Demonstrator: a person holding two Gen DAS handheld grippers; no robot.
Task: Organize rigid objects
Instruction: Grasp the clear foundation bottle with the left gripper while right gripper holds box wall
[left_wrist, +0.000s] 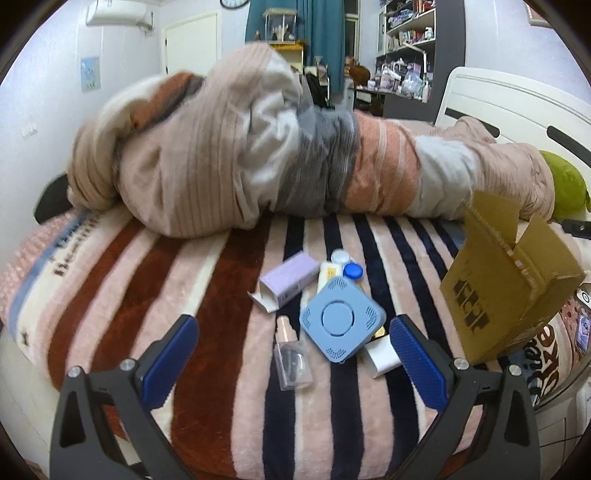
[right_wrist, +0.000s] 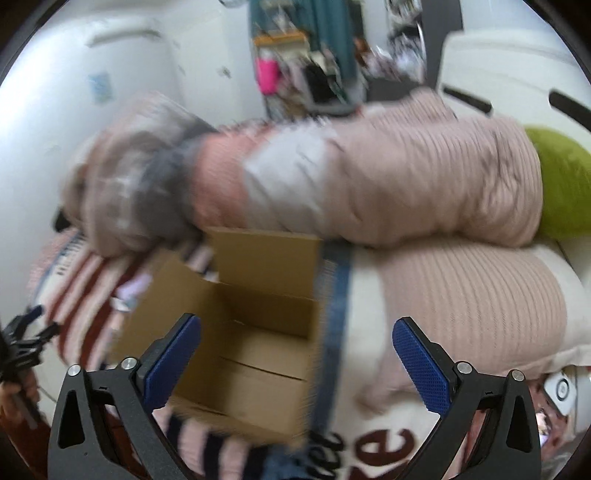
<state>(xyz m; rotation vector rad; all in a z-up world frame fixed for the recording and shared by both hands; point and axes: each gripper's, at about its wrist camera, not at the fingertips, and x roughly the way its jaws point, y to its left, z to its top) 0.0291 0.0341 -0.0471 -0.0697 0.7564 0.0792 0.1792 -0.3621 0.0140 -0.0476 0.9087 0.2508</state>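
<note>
1. The left claw (left_wrist: 293, 328) stands wide apart with nothing between its blue pads (left_wrist: 170, 360); it hangs above a striped blanket (left_wrist: 207, 314) on a bed, facing a small cluster of items.
2. The right claw (right_wrist: 297, 332) is likewise spread wide and holds nothing; its view is blurred, and it looks down into an open cardboard box (right_wrist: 243, 343).
3. In the left wrist view the cluster lies on the blanket just ahead of the fingers; a light blue square device (left_wrist: 341, 317) with rounded corners sits at its middle, partly overlapping a white block (left_wrist: 382, 356) on its right side.
4. A clear small bottle (left_wrist: 290, 360) lies on its side just left of the blue device; a lilac carton (left_wrist: 286, 280) with an open flap lies farther back on the left.
5. Behind the device are a pale yellow tube (left_wrist: 327, 275), a blue round cap (left_wrist: 352, 272) and a white round lid (left_wrist: 340, 255), close together.
6. The cardboard box (left_wrist: 506, 284) stands tilted at the right of the cluster, apart from it, flaps up; its inside shows no contents in the right wrist view.
7. A rolled quilt (left_wrist: 258, 155) lies across the bed behind everything; a green cushion (left_wrist: 567, 184) sits at its right end.
</note>
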